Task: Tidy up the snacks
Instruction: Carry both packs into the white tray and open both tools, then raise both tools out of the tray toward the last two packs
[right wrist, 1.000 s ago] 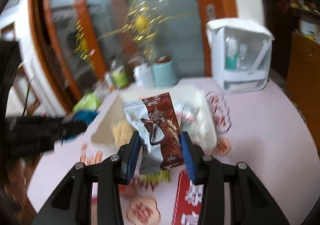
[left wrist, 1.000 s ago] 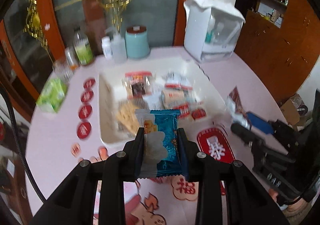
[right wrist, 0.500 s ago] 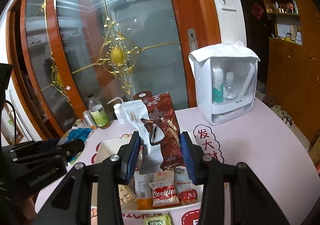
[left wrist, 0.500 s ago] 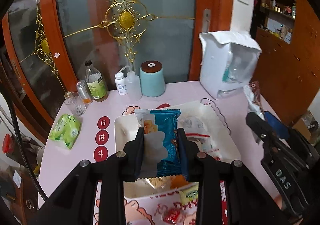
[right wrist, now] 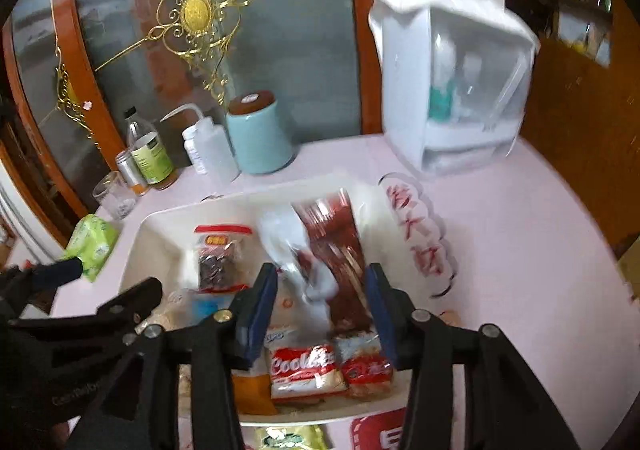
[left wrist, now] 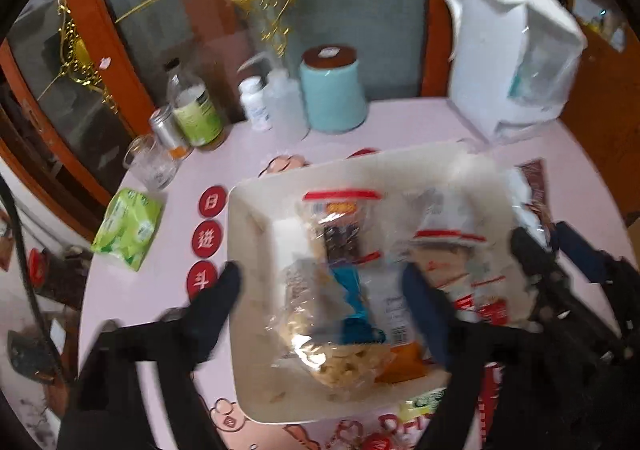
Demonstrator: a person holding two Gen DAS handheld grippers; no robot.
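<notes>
A white tray (left wrist: pixel 256 234) on the pink table holds several snack packets. My left gripper (left wrist: pixel 320 290) is open above the tray; the blue snack packet (left wrist: pixel 356 306) lies loose among the other packets between the spread fingers. My right gripper (right wrist: pixel 322 302) hangs over the tray (right wrist: pixel 160 226), its fingers parted, with the brown-and-white snack packet (right wrist: pixel 332 246) between them; the packet is blurred and I cannot tell whether the pads still touch it. A red "Cookies" packet (right wrist: pixel 304 366) lies below it in the tray.
At the table's back stand a teal canister (left wrist: pixel 332 89), white bottles (left wrist: pixel 276 101), a green-label bottle (left wrist: pixel 196 109), a glass (left wrist: pixel 150 163) and a white storage box (left wrist: pixel 512 61). A green tissue pack (left wrist: pixel 128 228) lies left of the tray. Red stickers (left wrist: pixel 206 240) mark the tabletop.
Both grippers dropped toward the tray. The left jaws opened and let the blue packet fall into the tray. The right jaws widened around the brown packet.
</notes>
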